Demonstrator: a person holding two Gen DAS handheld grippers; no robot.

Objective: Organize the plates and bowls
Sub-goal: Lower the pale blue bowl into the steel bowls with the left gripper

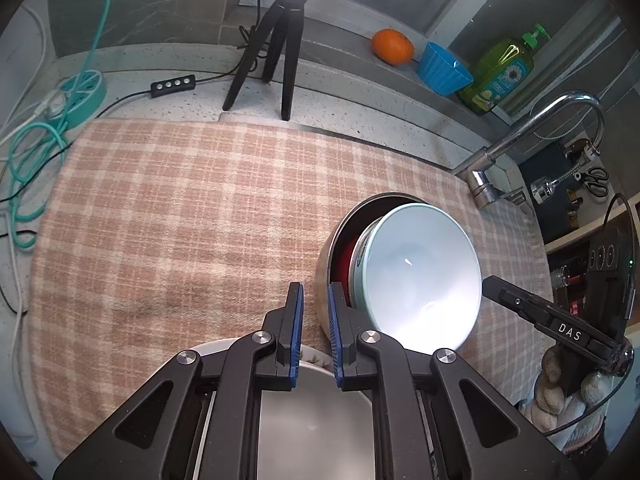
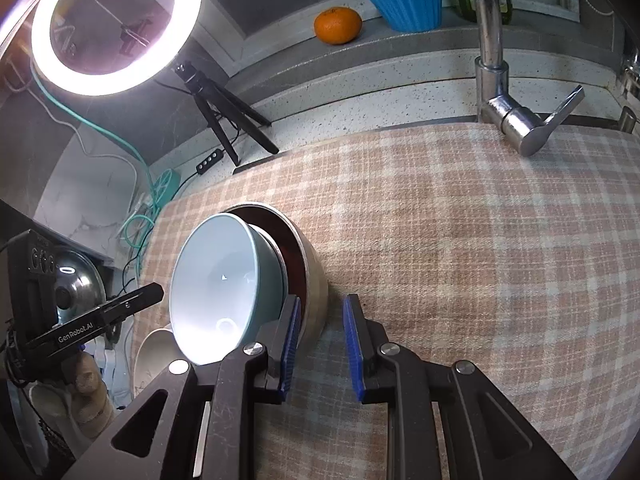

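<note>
A pale blue bowl (image 1: 424,276) sits tilted inside a larger steel bowl (image 1: 326,280) with a dark red lining, the pair nested on the checked cloth (image 1: 180,208) that covers the worktop. Nesting them saves space, which fits the sorting job, though the blue one leans on its side and does not sit flat — it looks only half settled.

The left gripper (image 1: 315,332) hangs just to the left of the steel bowl's wall. Its jaws stand narrow, with only cloth showing in the gap between the blue pads; nothing is pinched. Below it lies a white bowl (image 1: 308,412), mostly hidden by the gripper's frame.

The right gripper (image 2: 322,344) sits on the opposite side of the stack. Its jaws stand a little apart and empty — the left pad is close against the steel bowl's outer wall, the right pad over bare cloth, so the rim lies beside the gap and not in it.

An orange (image 2: 338,26) and a blue ribbed cup (image 2: 406,4) rest on the ledge behind, well apart from the work.
</note>
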